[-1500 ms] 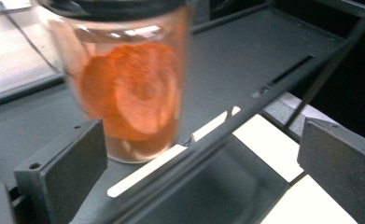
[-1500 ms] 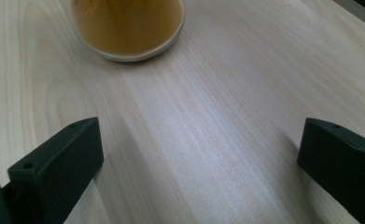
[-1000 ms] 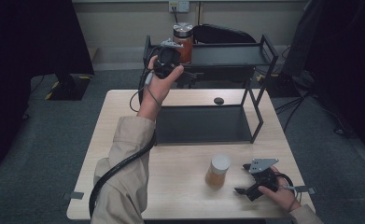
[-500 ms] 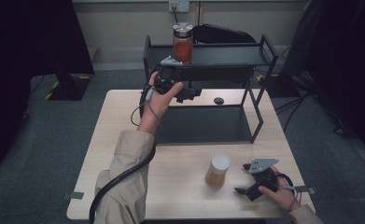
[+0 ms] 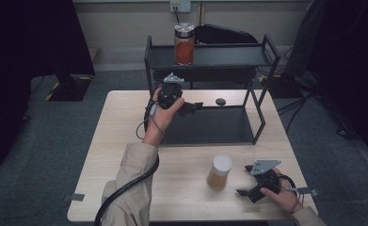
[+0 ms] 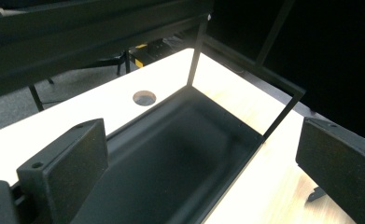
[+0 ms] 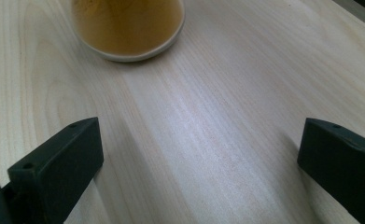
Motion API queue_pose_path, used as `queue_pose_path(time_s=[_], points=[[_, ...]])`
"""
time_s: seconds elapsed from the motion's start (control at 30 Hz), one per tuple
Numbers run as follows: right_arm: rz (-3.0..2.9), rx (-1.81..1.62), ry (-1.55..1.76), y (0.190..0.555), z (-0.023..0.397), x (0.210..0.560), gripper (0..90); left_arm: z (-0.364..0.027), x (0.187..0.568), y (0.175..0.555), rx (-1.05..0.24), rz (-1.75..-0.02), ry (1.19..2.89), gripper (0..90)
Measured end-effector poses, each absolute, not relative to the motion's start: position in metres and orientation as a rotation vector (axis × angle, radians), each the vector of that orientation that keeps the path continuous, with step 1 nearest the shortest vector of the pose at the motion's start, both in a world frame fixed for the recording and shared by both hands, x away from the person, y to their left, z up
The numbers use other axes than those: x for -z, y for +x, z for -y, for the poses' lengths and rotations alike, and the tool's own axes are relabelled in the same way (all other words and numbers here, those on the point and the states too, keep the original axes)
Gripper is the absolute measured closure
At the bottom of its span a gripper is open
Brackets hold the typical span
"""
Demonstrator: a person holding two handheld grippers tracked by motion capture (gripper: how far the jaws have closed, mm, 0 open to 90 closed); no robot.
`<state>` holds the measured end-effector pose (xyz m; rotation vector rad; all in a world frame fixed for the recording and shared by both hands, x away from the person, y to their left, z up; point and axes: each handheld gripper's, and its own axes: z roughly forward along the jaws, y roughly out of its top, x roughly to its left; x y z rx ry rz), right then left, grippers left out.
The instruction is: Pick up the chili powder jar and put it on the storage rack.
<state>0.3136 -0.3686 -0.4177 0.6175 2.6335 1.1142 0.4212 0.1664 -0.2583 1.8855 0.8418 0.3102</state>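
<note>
A jar with red contents and a silver lid (image 5: 183, 44) stands on the top shelf of a black rack (image 5: 210, 56). My left gripper (image 5: 191, 108) hangs open over the front left of the rack's lower tray (image 5: 210, 126). Its fingers (image 6: 73, 163) are wide apart with nothing between them, above the dark tray (image 6: 171, 154). A white-lidded jar of amber-brown stuff (image 5: 219, 172) stands on the table near the front. My right gripper (image 5: 244, 181) lies low just right of it, open and empty (image 7: 199, 168). The jar's base (image 7: 129, 28) sits a short way ahead of its jaws.
The light wooden table (image 5: 120, 141) carries the rack across its far half. A small dark round hole (image 5: 220, 101) sits in the tabletop behind the lower tray, also seen as a hole (image 6: 144, 98). Dark furniture and cables stand beyond the table.
My left gripper has drawn back from the red jar on the top shelf and come down toward the lower tray. The red jar stays on the shelf. The right gripper has not moved.
</note>
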Motion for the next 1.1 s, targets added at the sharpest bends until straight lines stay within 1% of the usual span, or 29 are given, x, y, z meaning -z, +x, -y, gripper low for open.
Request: queue_pose_path(time_s=[0.5,0.73,1.1], points=[[-2.633,-1.114,0.618,0.314,0.369,0.418,0.0,-0.169,0.295,0.421,-0.274,-0.880,1.892,1.6],[-2.634,-1.114,0.619,0.314,0.369,0.418,0.0,-0.168,0.308,0.416,-0.281,-0.887,1.911,1.6],[-2.634,-1.113,0.618,0.314,0.369,0.418,0.0,-0.168,0.332,0.410,-0.255,-0.910,1.926,1.6]])
